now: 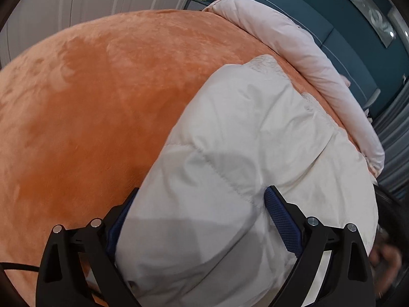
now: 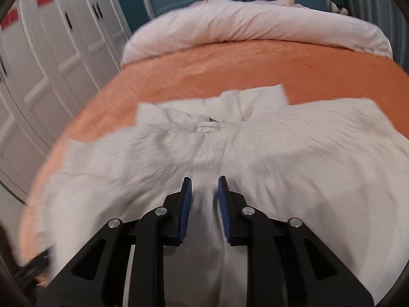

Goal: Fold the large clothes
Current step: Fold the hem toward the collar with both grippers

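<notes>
Now we work from the left. Our left tongs (image 1: pixel 202 220) stand wide open, straddling a padded sleeve or side panel of the white jacket (image 1: pixel 250 153); the blue pads (image 1: pixel 281 225) sit on either side of the quilted fabric without pinching it, so nothing is gripped yet on this side. We judge that the wide spread is there to take in the thick, puffy cloth before closing. The jacket lies on the orange blanket (image 1: pixel 89 107) that covers the bed, and most of that blanket to the left is bare, which gives us room to lay a fold across.

Along the far edge of the bed a pale pink duvet (image 1: pixel 294 41) is rolled up, seemingly pushed back to keep the working area free.

Moving right, our right tongs (image 2: pixel 204 192) are nearly closed, with a narrow ridge of white cloth rising between the pads; whether the pads truly bite it we cannot tell, since this view is blurred. The jacket (image 2: pixel 306 140) spreads out in front, its collar (image 2: pixel 212 125) pointing away from us toward the duvet (image 2: pixel 255 25), so we hold it near the hem. White wardrobe doors (image 2: pixel 51 51) stand to the left of the bed.

We judge the fold is only beginning: the garment is still broadly open.
</notes>
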